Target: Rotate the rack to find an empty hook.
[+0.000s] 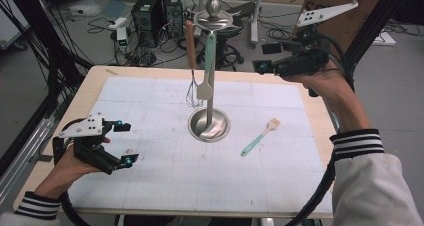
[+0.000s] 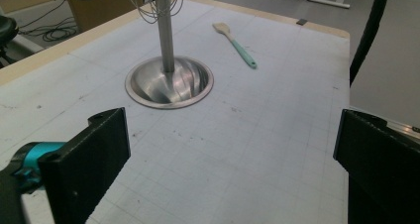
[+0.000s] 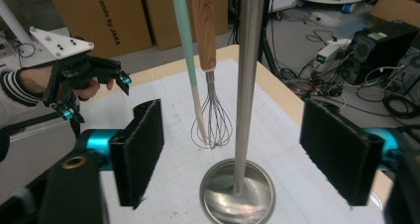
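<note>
High view: my right gripper (image 1: 264, 66) is raised beside the rack (image 1: 210, 76), jaws part open, nothing held.
Left gripper (image 1: 125, 143): parked low on the surface (image 1: 165, 181), jaws wide, empty.
Hanging: whisk (image 3: 213, 120) and spatula (image 1: 206, 86) already on the rack.
Remaining: loose spatula (image 1: 260, 137) lies on the surface, right of the rack base.
Next, my call: drop the right gripper, pinch mid-handle, keep clear of the pole.

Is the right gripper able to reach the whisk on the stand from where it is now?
Probably yes. The right gripper is open and faces the whisk, with nothing between; only the hanging spatula and the stand pole stand close beside it.
</note>
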A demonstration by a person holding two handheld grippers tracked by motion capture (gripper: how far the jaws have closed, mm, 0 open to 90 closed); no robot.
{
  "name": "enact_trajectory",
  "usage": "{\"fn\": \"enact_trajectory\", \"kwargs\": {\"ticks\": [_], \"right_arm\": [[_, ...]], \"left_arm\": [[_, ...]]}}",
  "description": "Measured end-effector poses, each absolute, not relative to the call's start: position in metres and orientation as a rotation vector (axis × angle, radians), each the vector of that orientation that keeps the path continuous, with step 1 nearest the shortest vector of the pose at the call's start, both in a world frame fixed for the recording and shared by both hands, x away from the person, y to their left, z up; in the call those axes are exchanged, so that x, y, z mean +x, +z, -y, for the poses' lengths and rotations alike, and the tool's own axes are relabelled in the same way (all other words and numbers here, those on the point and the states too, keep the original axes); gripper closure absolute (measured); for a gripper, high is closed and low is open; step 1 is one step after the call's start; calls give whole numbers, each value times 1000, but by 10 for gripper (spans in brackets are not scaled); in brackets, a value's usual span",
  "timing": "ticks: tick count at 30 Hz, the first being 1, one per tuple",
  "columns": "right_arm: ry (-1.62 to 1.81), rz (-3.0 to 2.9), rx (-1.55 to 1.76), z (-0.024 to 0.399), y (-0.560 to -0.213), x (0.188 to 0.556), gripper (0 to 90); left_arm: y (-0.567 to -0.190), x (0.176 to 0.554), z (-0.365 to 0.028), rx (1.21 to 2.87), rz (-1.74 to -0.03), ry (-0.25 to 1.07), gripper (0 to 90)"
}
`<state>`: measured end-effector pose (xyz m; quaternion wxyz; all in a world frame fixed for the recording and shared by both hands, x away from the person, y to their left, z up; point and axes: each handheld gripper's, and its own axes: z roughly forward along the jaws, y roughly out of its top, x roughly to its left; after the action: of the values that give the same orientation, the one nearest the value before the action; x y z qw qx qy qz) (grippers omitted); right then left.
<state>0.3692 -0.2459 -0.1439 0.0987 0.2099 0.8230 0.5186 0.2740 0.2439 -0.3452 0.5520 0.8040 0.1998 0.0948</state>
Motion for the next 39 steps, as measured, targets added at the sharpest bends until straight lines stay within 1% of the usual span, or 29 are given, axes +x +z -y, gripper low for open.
{"fn": "enact_trajectory", "kwargs": {"ticks": [6,15,22,27,34,39], "right_arm": [[1526,-2433,643,247,-140,377,399],[1522,-2434,687,245,-134,384,559],[1492,-2421,667,243,-126,390,707],[1481,-2427,651,241,-120,392,794],[1472,-2419,630,236,-115,401,880],[1479,-2405,613,232,-112,406,891]], "left_arm": [[-345,275,-245,1898,-476,223,17],[-346,274,-248,1897,-476,220,17],[-347,273,-250,1895,-478,222,16],[-350,272,-251,1880,-485,216,17],[-354,273,-252,1869,-498,205,17],[-354,274,-253,1861,-499,201,17]]}}
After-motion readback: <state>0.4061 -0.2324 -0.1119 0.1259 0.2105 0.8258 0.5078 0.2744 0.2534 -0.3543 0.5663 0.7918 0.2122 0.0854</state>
